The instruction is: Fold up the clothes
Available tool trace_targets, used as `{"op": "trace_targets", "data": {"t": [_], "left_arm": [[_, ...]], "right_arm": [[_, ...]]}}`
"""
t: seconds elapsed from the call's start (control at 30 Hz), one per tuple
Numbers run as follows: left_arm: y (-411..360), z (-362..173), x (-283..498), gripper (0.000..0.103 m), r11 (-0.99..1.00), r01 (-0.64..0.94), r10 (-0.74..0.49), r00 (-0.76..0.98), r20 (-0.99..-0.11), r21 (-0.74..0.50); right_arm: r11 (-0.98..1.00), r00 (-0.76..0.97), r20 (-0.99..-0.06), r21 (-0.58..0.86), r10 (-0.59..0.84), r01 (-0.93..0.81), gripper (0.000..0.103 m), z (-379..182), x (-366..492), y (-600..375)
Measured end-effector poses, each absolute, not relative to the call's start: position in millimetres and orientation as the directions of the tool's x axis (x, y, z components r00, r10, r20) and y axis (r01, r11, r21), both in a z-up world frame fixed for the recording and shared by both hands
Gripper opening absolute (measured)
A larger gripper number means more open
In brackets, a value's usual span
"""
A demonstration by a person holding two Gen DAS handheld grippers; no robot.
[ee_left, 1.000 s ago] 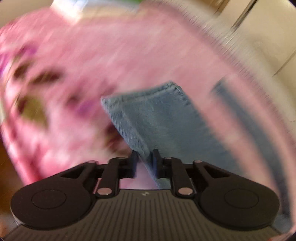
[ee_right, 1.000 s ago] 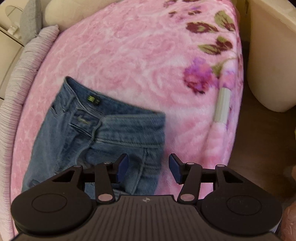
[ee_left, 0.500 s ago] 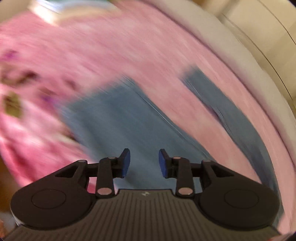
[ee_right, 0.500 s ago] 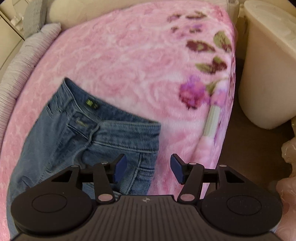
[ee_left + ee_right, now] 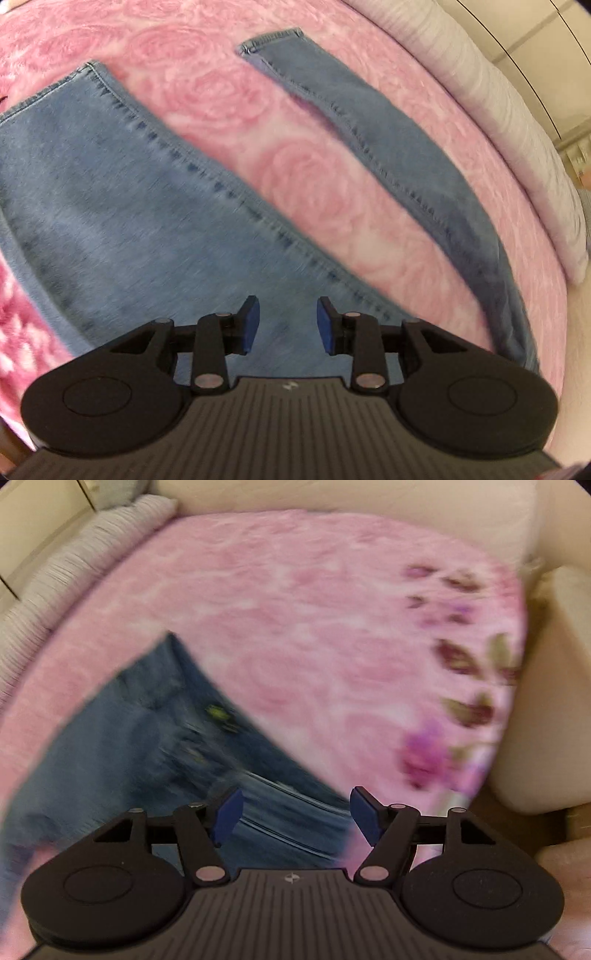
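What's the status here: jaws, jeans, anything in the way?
Left gripper open, empty above a leg. Right gripper open above the waistband. Jeans flat on pink blanket, legs spread, unfolded. No obstruction visible.

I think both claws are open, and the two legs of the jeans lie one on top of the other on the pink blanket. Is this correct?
Not fully. In the left wrist view the two legs of the jeans lie apart in a V, with the pink blanket showing between them. The rest holds: the left claw and the right claw are both open.
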State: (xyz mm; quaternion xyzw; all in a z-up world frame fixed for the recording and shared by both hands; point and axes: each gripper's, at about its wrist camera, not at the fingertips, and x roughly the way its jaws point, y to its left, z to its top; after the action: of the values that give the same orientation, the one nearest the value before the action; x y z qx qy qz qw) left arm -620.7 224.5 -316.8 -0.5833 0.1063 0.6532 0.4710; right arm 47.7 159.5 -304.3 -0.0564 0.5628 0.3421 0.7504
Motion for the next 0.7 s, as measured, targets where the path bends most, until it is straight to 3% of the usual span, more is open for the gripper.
{"op": "trace_targets", "data": {"t": [0.07, 0.37, 0.6, 0.7], "left_arm": [[237, -315, -620, 0.028, -0.556, -0.705, 0.511, 0.127, -0.85, -0.44], [310, -308, -657, 0.033, -0.585, -0.632, 0.56, 0.138, -0.817, -0.508], [361, -332, -733, 0.035, -0.63, -0.539, 0.592, 0.133, -0.795, -0.559], [382, -344, -762, 0.04, -0.642, -0.509, 0.604, 0.124, -0.787, -0.573]], "right_arm": [[0.712, 0.045, -0.856, 0.398, 0.515, -0.579, 0.056, -306, 48, 185], [0.563, -0.297, -0.758, 0.637, 0.58, -0.527, 0.05, -334, -32, 281], [0.609, -0.283, -0.759, 0.643, 0.586, -0.465, 0.05, -347, -97, 305], [0.654, -0.225, -0.776, 0.622, 0.59, -0.431, 0.05, -349, -114, 303]]}}
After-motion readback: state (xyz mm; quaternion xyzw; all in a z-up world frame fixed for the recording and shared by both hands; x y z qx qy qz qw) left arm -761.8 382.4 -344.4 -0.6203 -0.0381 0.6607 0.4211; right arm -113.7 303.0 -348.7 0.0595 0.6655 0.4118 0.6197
